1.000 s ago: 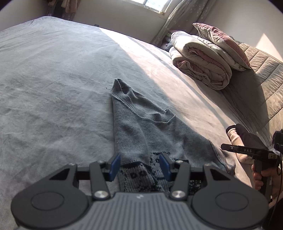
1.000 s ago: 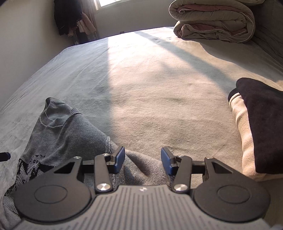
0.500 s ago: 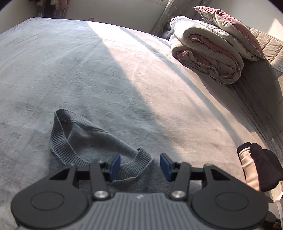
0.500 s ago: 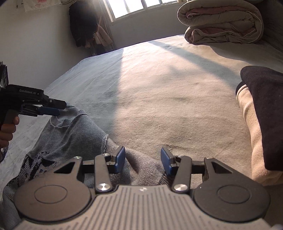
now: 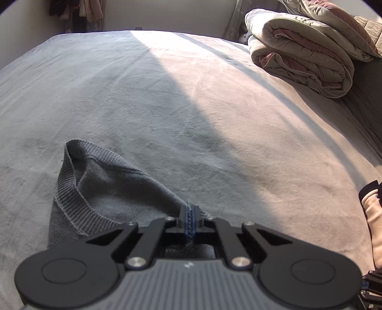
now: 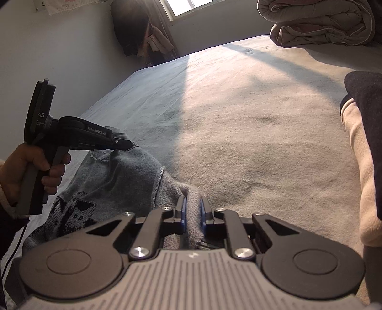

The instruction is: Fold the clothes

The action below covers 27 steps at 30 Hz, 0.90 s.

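A grey knit sweater (image 5: 102,190) with a dark printed pattern lies crumpled on the bed (image 5: 167,95). Its ribbed collar stands open to the left in the left wrist view. My left gripper (image 5: 191,217) is shut on a thin edge of the knit just right of the collar. In the right wrist view the same sweater (image 6: 114,181) spreads out at lower left, and the left gripper (image 6: 130,145) pinches its far edge, held by a hand (image 6: 31,167). My right gripper (image 6: 192,212) is closing, its blue pads pressed on a raised fold of the sweater.
A rolled quilt (image 5: 305,54) lies at the bed's far right, also seen as a quilt (image 6: 320,23) in the right wrist view. A folded pile of dark and cream clothes (image 6: 358,143) sits at the right edge. Hanging clothes (image 6: 133,31) fill the room's corner by a window (image 6: 188,7).
My left gripper travelled from the sweater's patterned part up to beside the collar and shut on the knit. The right gripper's jaws came together on a fold.
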Each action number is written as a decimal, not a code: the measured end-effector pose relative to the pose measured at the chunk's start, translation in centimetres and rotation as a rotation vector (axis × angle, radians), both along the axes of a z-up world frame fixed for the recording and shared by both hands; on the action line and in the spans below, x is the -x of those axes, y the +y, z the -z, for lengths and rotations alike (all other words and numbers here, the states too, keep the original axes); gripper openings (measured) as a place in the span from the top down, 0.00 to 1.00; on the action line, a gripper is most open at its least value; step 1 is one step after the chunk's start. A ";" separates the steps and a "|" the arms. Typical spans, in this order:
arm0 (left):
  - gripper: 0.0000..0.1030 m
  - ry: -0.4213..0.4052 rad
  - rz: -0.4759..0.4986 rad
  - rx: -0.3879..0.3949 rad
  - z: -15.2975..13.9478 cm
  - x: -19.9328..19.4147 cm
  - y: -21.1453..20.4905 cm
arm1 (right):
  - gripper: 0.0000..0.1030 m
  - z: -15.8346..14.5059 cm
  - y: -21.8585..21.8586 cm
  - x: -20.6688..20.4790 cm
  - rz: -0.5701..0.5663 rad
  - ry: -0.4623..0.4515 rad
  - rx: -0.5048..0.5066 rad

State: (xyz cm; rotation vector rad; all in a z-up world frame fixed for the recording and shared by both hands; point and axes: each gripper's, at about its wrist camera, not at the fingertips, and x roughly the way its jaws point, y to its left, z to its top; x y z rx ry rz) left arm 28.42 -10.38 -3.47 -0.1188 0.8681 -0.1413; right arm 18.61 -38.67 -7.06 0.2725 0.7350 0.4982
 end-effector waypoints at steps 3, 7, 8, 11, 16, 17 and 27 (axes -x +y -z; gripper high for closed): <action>0.98 -0.010 -0.023 0.053 -0.7 2.1 2.3 | 0.86 -0.9 -0.2 0.5 -0.047 -0.019 -0.056; 0.98 -0.003 -0.033 0.071 -0.9 4.7 5.0 | 0.87 -1.9 0.2 1.3 -0.169 -0.049 -0.108; 0.98 0.008 -0.031 0.069 -0.8 5.1 5.6 | 0.87 -2.1 0.6 1.5 -0.205 -0.054 -0.106; 0.98 0.063 -0.034 0.059 0.6 6.3 7.0 | 0.87 -1.9 2.2 2.1 -0.313 -0.053 -0.057; 0.95 0.082 -0.020 0.072 1.3 7.0 8.1 | 0.80 -1.1 4.6 2.8 -0.415 -0.027 0.030; 0.94 0.074 -0.013 0.071 0.9 7.1 8.2 | 0.80 -1.0 4.7 2.9 -0.419 -0.028 0.036; 0.68 -0.066 0.080 0.081 -2.4 5.0 7.9 | 0.54 -1.2 0.4 1.2 -0.225 -0.020 -0.169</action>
